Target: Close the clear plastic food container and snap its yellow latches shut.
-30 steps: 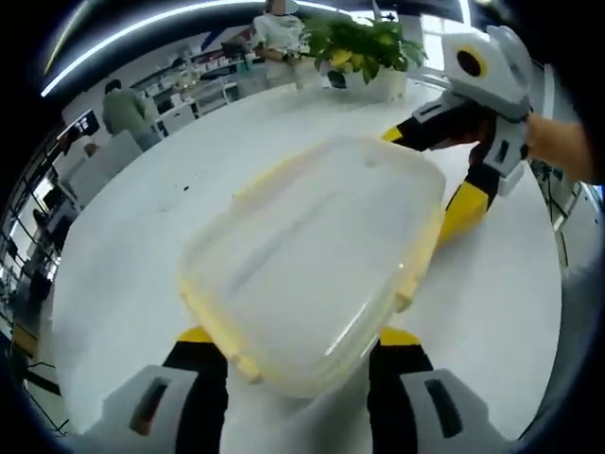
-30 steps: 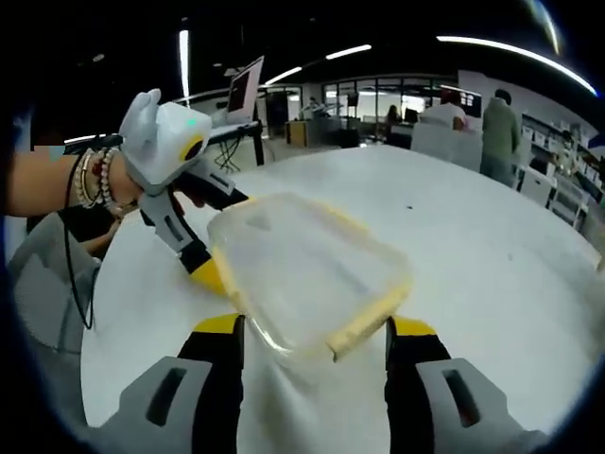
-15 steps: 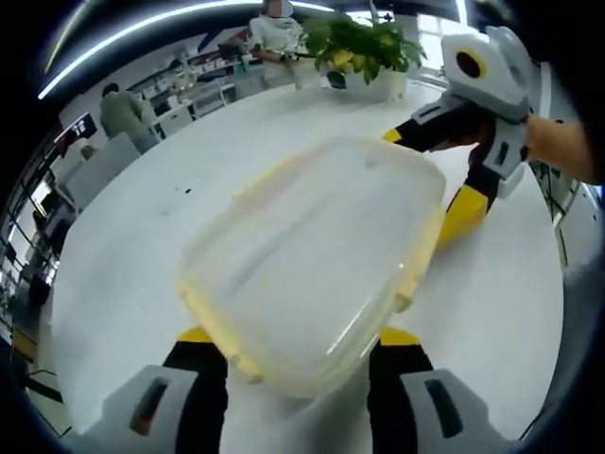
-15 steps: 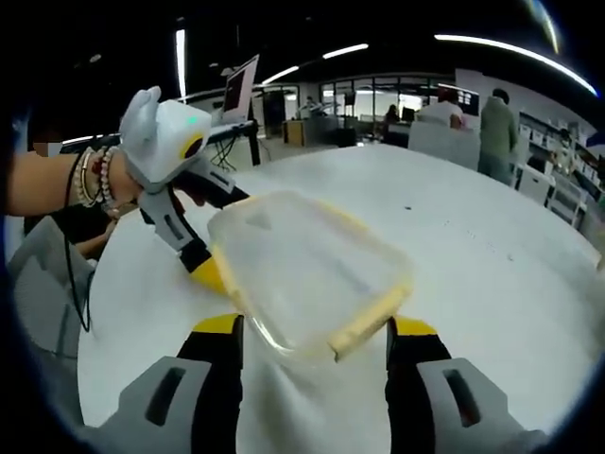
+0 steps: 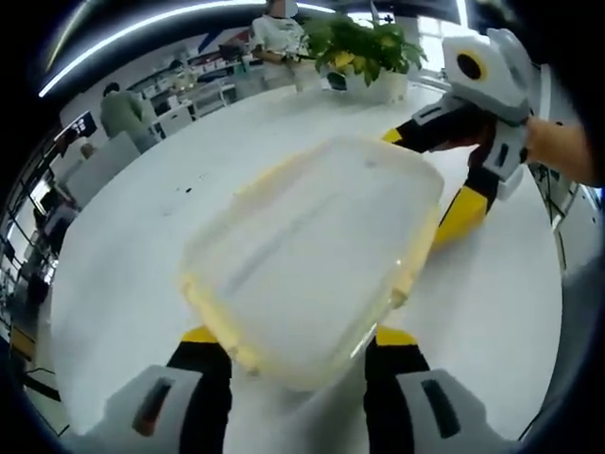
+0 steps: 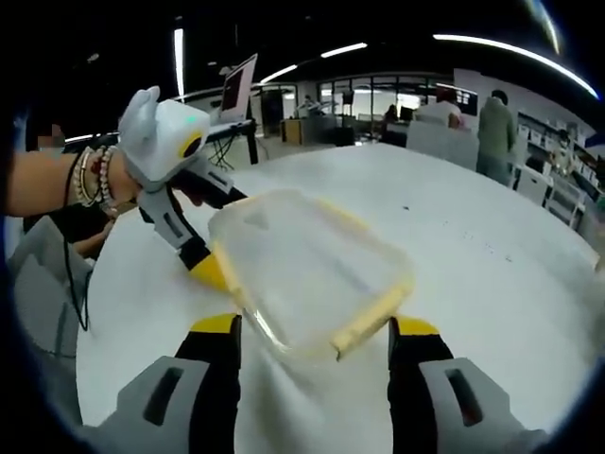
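The clear plastic container (image 5: pixel 312 255) with its lid on and yellow latches along the edges lies slantwise over the white table (image 5: pixel 113 246). My left gripper (image 5: pixel 295 336) has its jaws spread wide, one against each side of the near end, with their tips hidden under the lid. My right gripper (image 5: pixel 430 175) straddles the far end, its yellow fingertips touching the rim. In the right gripper view the container (image 6: pixel 302 270) sits between my right gripper (image 6: pixel 317 326) jaws, a yellow latch (image 6: pixel 364 322) at the near corner. The left gripper (image 6: pixel 216 232) clasps the far left end.
A potted plant (image 5: pixel 364 52) stands at the far side of the table. People (image 5: pixel 123 109) and desks fill the room behind. A hand with bracelets (image 6: pixel 90 180) holds the left gripper, and a laptop on a stand (image 6: pixel 241 90) is behind it. Bare tabletop (image 6: pixel 473 265) lies to the right.
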`<state>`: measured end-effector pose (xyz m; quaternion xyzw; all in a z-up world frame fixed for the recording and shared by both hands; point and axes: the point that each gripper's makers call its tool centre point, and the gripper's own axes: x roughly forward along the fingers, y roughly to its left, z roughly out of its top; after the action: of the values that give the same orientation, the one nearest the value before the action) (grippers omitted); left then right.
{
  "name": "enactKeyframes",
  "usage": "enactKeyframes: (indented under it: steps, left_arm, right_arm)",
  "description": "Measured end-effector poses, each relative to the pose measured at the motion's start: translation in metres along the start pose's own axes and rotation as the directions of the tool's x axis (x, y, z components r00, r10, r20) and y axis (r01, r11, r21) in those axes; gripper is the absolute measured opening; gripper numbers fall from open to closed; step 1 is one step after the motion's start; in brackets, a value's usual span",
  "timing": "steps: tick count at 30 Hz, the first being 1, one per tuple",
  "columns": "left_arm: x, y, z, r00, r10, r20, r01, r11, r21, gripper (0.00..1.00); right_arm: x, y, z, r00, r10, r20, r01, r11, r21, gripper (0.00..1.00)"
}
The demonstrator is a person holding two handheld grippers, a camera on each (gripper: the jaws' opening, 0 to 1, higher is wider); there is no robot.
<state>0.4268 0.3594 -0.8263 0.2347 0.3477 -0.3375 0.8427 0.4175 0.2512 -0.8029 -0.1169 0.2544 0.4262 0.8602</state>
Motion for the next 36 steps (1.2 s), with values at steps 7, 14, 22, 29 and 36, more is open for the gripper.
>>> enactKeyframes:
  steps: [7, 14, 22, 29, 36]
  left_arm:
    - [-0.018, 0.003, -0.002, 0.998, 0.06, 0.007, -0.06, 0.998, -0.008, 0.58]
    - [-0.056, -0.011, 0.028, 0.977, 0.056, 0.208, -0.042, 0.997, -0.07, 0.64]
    - [-0.121, -0.02, 0.042, 0.922, 0.112, 0.37, -0.081, 0.992, -0.098, 0.74]
    - [-0.172, -0.031, 0.027, 0.884, 0.133, 0.448, -0.093, 0.99, -0.11, 0.83]
    - [-0.208, -0.03, -0.013, 0.87, 0.19, 0.454, -0.164, 0.982, -0.097, 0.92]
  right_arm:
    - [-0.016, 0.002, 0.004, 1.0, -0.024, 0.017, 0.024, 1.0, 0.001, 0.67]
    - [-0.04, 0.01, 0.012, 0.997, -0.048, 0.058, 0.047, 0.999, 0.021, 0.7]
    - [-0.082, 0.03, 0.03, 0.984, -0.109, 0.142, 0.101, 0.993, 0.058, 0.72]
    - [-0.114, 0.053, 0.041, 0.968, -0.166, 0.187, 0.154, 0.985, 0.08, 0.72]
    - [-0.149, 0.084, 0.048, 0.941, -0.213, 0.264, 0.183, 0.974, 0.133, 0.74]
